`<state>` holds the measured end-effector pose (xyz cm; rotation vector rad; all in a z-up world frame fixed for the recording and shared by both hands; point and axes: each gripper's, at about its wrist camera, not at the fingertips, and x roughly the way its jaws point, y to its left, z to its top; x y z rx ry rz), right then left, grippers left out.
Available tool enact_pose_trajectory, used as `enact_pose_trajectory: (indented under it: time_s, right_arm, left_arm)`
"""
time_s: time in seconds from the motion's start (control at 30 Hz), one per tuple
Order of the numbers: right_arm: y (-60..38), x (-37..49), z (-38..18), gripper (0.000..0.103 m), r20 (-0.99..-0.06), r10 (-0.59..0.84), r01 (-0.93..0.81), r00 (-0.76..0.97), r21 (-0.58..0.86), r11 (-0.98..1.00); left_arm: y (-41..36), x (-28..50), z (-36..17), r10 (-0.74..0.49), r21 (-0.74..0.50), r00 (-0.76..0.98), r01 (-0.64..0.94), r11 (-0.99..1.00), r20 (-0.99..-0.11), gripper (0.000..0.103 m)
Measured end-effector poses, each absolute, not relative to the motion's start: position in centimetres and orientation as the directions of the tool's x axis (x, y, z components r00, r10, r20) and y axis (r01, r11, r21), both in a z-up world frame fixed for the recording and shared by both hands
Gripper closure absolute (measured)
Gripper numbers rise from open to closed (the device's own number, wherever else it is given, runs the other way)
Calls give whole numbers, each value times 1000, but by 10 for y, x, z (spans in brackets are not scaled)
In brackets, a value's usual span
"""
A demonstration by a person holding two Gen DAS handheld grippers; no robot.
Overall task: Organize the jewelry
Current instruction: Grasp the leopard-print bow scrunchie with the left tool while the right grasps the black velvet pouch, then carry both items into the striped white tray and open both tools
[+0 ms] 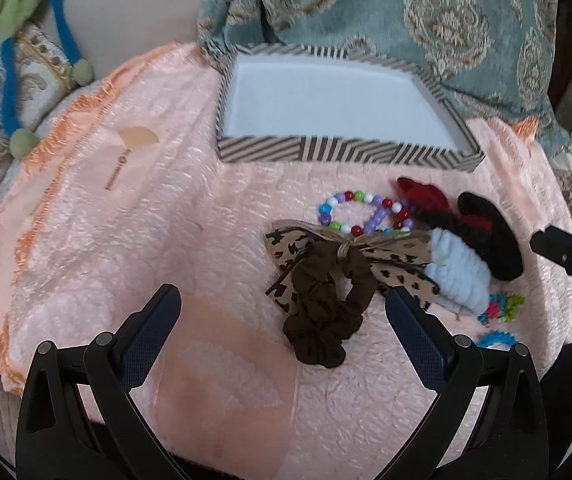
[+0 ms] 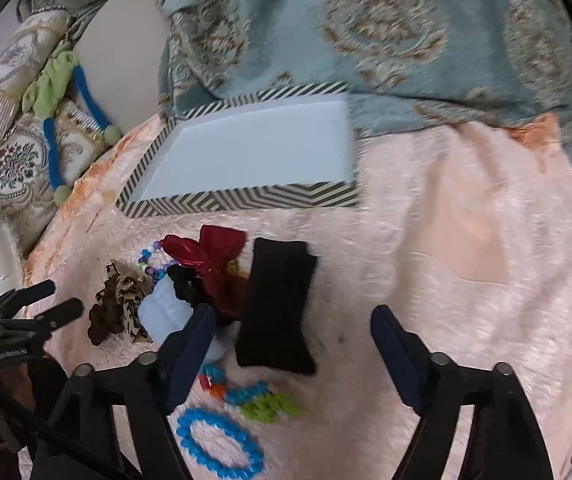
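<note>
Pink blanket (image 1: 190,216) lies bare left of the pile; tray (image 1: 338,151) (empty) sits behind. Left gripper (image 1: 282,320) and right gripper (image 2: 292,340) both gape, seemingly grasping nothing.

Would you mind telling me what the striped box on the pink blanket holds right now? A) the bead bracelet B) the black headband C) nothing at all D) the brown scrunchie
C: the striped box shows only its bare white floor in both views, while the bead bracelet, brown scrunchie and black headband all lie on the pink blanket in front of it.
</note>
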<state>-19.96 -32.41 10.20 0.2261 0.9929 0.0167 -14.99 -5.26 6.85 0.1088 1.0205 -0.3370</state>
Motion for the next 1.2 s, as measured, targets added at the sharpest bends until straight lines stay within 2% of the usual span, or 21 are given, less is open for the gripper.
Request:
enact_pose_trajectory:
  time_s: [0.13, 0.2, 0.27, 0.3, 0.33, 0.37, 0.43, 0.8, 1.0, 1.2]
  right_arm:
    - [-321, -178, 82, 51, -848, 159, 74, 506, 227, 971]
    - [-323, -169, 67, 70, -852, 206, 73, 481, 273, 959]
    - [-327, -167, 60, 80, -842, 236, 74, 485, 308, 948]
    - [-328, -167, 59, 85, -840, 233, 76, 490, 307, 949]
    - [-329, -168, 60, 88, -838, 229, 76, 496, 304, 950]
    - [-330, -171, 64, 92, -831, 229, 71, 508, 304, 950]
    - [-330, -177, 75, 94, -818, 215, 58, 533, 289, 956]
    - [-334, -175, 136, 95, -727, 156, 48, 669, 252, 967]
    - [-334, -136, 146, 95, -723, 121, 66, 680, 224, 972]
    - [-339, -78, 137, 95, -732, 105, 80, 673, 214, 974]
  left_arm:
    - [-58, -140, 53, -203, -44, 460, 334, 941, -865, 4]
    - [-62, -134, 45, -213, -54, 439, 348, 936, -873, 10]
    - [-65, -130, 38, -223, -65, 416, 360, 931, -881, 31]
    - [-66, -127, 35, -216, -61, 405, 362, 930, -888, 50]
    - [-68, -125, 32, -211, -58, 395, 364, 930, -894, 66]
    - [-68, -124, 31, -211, -61, 393, 362, 930, -895, 70]
    - [-66, -125, 36, -225, -73, 402, 359, 930, -888, 86]
    - [-58, -126, 109, -313, -120, 506, 377, 918, -804, 87]
    - [-71, -80, 136, -314, -131, 554, 344, 930, -771, 87]
    - [-93, -25, 137, -289, -112, 568, 326, 939, -771, 87]
